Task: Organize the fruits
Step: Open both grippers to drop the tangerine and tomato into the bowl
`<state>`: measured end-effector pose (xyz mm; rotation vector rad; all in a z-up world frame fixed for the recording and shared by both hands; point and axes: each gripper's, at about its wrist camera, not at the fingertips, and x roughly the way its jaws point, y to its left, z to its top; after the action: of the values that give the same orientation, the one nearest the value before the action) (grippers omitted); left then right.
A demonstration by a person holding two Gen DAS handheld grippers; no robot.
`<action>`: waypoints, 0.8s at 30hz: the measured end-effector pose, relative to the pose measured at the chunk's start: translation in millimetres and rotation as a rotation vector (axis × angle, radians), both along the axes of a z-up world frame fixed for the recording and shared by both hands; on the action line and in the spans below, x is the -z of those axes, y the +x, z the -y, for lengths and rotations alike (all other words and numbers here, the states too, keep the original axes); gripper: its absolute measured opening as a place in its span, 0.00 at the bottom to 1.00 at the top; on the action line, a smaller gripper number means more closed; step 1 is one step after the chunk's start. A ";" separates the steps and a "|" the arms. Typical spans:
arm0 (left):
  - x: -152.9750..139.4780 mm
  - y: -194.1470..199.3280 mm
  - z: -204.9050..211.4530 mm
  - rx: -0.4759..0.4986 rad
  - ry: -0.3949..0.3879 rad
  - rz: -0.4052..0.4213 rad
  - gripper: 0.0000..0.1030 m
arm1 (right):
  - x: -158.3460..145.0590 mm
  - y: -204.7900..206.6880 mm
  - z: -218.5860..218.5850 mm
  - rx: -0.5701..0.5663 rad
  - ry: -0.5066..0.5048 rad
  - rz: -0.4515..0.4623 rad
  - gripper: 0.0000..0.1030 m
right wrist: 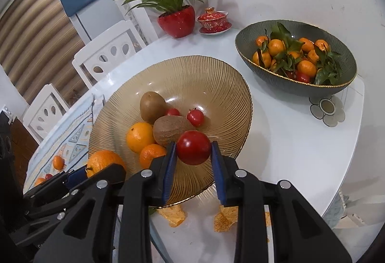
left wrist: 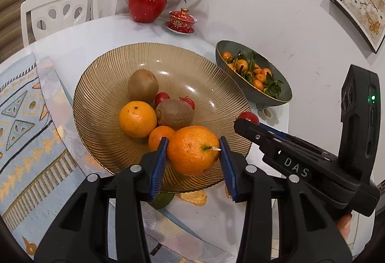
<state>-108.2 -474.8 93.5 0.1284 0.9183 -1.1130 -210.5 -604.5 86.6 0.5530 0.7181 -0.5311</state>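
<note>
Amber ribbed glass makes up the wide shallow bowl (left wrist: 101,84) filling the middle of both views; it already carries two brown kiwis, a yellow-orange citrus, a small mandarin and small red fruits. At the lower centre of the left wrist view, the left gripper (left wrist: 193,154) has its blue pads clamped on a large round orange with a stub of stem (left wrist: 192,152), which sits above the bowl's near rim. At the lower centre of the right wrist view, the right gripper (right wrist: 193,154) pinches a glossy dark-red round fruit (right wrist: 193,147) above the same near rim.

Both fruits look ready to go into the bowl; a good release probably means carrying each one further toward the open bare glass at the upper right of the bowl, lowering until it nearly rests, then easing the pads apart so nothing rolls into the pile or over the edge. One at a time seems safer, since the two tools sit close together. Orange peel scraps (right wrist: 175,216) lie on the white table (right wrist: 300,142) just below the rim; the dark green bowl of leafy mandarins (right wrist: 255,36) sits at the upper right, well apart.
</note>
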 end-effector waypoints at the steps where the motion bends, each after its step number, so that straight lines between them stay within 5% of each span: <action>1: 1.4 0.7 -0.1 -0.003 0.002 -0.002 0.41 | 0.4 0.4 -0.2 -0.001 0.002 -0.001 0.28; 4: 2.9 2.6 0.1 -0.011 0.007 0.000 0.42 | 0.4 1.1 -1.7 -0.003 0.000 -0.001 0.29; 7: -1.4 5.4 -5.8 -0.034 -0.013 0.013 0.62 | -2.3 0.2 -4.6 -0.003 -0.008 -0.001 0.36; 24: -25.4 13.0 -57.8 -0.076 -0.070 0.028 0.64 | -29.7 1.7 -45.9 -0.066 -0.036 0.054 0.46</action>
<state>-95.2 -417.1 118.8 0.0508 0.8511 -1.0688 -208.8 -558.6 116.4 0.5068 0.6716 -0.4654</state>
